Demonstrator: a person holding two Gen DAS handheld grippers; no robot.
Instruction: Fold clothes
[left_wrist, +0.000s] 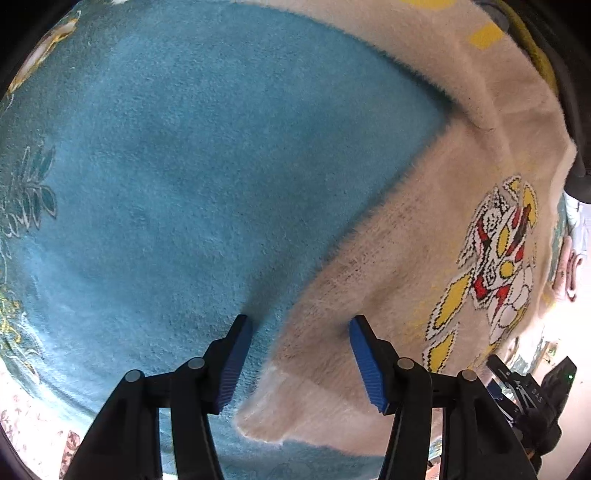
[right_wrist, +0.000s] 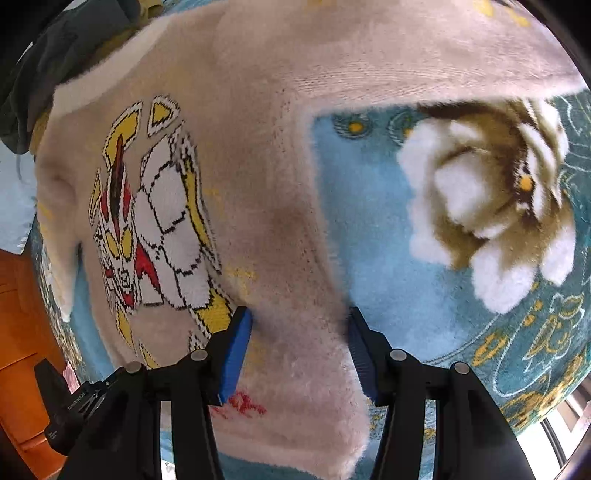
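Fuzzy cream sweater (left_wrist: 424, 229) lies spread flat on a blue rug (left_wrist: 184, 166). The knit figure on its front (right_wrist: 147, 221) is done in white, yellow, red and black outlines. The rug has a plain blue middle field and a patterned border: leaf outlines along one edge (left_wrist: 33, 195), a large white-and-brown flower (right_wrist: 491, 199) and yellow scrollwork (right_wrist: 535, 343) towards another.

My left gripper (left_wrist: 301, 365) points steeply down at the sweater's edge. Its fingers are spread, with nothing pinched. One blue pad (left_wrist: 234, 365) stands over bare rug; the other pad (left_wrist: 367, 365) stands over the cream knit. Between them run the sweater's side edge and a lighter ribbed corner (left_wrist: 273, 410). Whether the tips touch the fabric I cannot tell.

My right gripper (right_wrist: 299, 354) also points steeply down, with its fingers spread apart. A band of the sweater lies between them, ending in a paler ribbed edge (right_wrist: 295, 435). One pad (right_wrist: 236, 354) sits beside the yellow lower part of the knit figure. The other pad (right_wrist: 364, 358) stands at the garment's edge, where knit meets rug. The pads do not press the fabric together. A small red mark (right_wrist: 242, 404) shows on the knit just below the first pad.

Dark cloth (right_wrist: 44, 66) lies beyond the sweater's far edge. An orange surface (right_wrist: 26, 332) shows past the rug's edge.
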